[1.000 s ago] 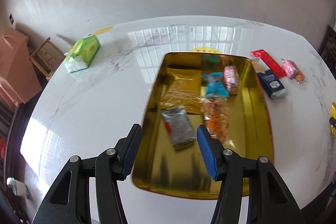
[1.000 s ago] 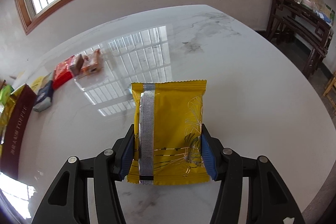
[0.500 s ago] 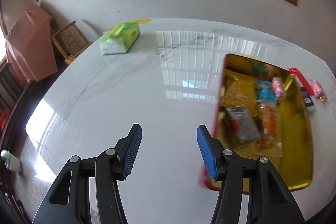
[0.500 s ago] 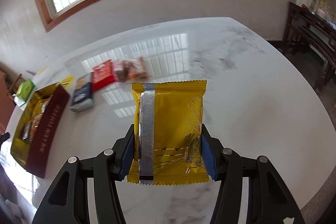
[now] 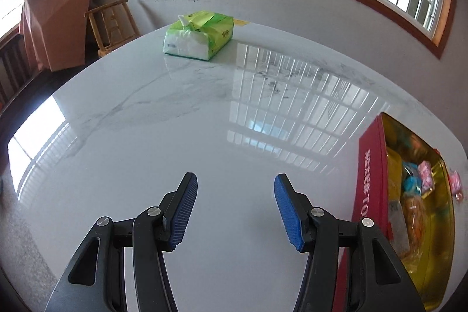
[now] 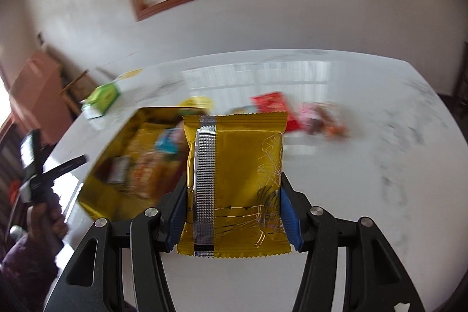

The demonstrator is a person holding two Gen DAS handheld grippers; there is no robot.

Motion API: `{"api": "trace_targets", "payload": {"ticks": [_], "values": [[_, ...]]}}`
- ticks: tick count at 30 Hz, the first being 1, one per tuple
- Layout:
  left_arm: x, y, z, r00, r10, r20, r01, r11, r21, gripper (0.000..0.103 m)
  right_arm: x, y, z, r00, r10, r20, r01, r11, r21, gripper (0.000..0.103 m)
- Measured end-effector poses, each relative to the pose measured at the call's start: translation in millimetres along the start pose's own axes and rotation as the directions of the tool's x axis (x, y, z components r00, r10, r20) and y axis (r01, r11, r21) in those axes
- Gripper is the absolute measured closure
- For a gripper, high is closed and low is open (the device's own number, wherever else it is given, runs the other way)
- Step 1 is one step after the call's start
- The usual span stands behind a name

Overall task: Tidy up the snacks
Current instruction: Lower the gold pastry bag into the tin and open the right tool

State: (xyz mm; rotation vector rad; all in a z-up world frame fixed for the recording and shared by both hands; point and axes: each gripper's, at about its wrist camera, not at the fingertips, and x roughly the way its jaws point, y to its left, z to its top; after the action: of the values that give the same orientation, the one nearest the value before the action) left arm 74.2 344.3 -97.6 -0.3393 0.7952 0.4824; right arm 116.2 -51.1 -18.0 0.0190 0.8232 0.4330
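The right tool (image 6: 234, 212) is now carrying the yellow packet (image 6: 234, 180) over the gold tray (image 6: 117, 160), probably for dropping; the left tool (image 5: 235, 209) is swinging away, gaping, holding nothing.

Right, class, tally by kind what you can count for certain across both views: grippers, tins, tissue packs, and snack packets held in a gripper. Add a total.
Grippers: 2 (left gripper open and empty, right gripper clamped)
Red and gold tin: 1
Green tissue pack: 1
Held snack packets: 1 (yellow snack packet, in the right gripper)
Total: 5
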Motion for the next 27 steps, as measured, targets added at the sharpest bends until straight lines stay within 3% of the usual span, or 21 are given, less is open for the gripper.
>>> {"api": "trace_targets", "payload": {"ticks": [5,11,20,27], "values": [[8,-6,4,0.999,0.008,0.044,-0.010,0.999,0.050,0.047,23,38,13,0.997,0.062,-0.037,-0.063,0.998,-0.025,0.050],[19,-1,10,0.999,-0.024,0.034,0.023,0.999,0.025,0.047,56,63,26,0.989,0.112,-0.092,-0.112,0.994,-0.002,0.050],[16,-3,9,0.998,-0.036,0.052,0.034,0.999,0.039,0.045,98,82,25,0.983,0.100,-0.153,-0.103,0.995,-0.009,0.050],[12,1,8,0.997,-0.033,0.069,0.032,0.999,0.009,0.044,108,83,22,0.981,0.087,-0.175,-0.091,0.996,-0.015,0.050]]}}
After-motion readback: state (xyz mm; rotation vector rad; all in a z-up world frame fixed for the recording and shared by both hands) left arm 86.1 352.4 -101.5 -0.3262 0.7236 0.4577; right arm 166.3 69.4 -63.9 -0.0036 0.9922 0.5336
